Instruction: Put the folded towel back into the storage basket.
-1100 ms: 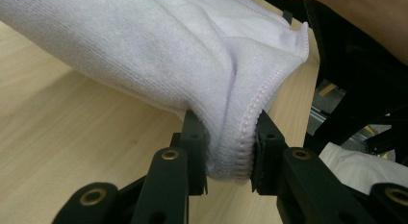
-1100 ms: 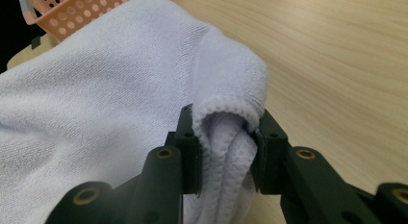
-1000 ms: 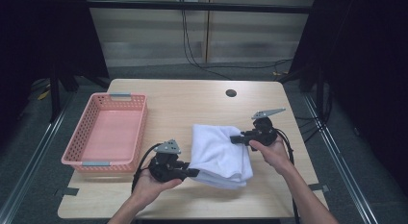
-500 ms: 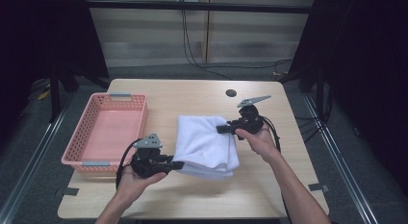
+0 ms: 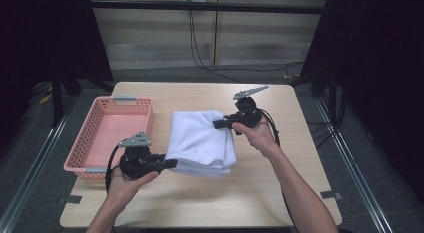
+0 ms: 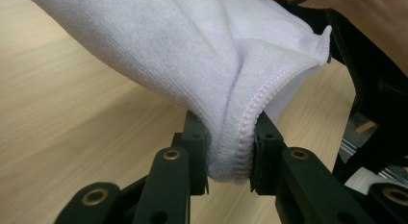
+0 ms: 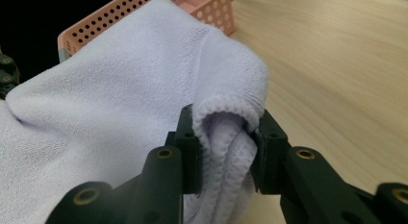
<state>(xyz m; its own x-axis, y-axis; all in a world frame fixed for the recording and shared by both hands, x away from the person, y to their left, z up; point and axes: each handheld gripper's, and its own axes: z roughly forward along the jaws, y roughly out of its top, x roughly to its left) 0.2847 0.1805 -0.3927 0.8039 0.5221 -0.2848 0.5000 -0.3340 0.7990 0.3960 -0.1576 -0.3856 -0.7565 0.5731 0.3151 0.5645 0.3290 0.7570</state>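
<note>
White terry cloth, a folded towel [image 5: 201,142], hangs between the two grippers above the wooden surface [image 5: 280,178], its lower folds sagging down toward the boards.

The left gripper [image 5: 170,164] grips the towel's near corner. In the left gripper view its jaws stand nearly together, pressed on a thick bunch of towel [image 6: 231,137] whose stitched hem runs down between them; the cloth rises up and away from the jaws, and the person's other hand with its black gripper shows beyond it at the upper right.

The right gripper [image 5: 220,125] grips the towel's far edge. In the right gripper view its jaws are likewise drawn close, clamped on a rolled fold of several layers [image 7: 231,132], with the rest of the towel spreading off to the left of the jaws.

Beyond that cloth, ahead of the right gripper, stands a pink basket [image 7: 211,10] with a perforated wall. In the high view the basket [image 5: 85,158] sits on the surface just beside the left gripper, on the side away from the towel.
</note>
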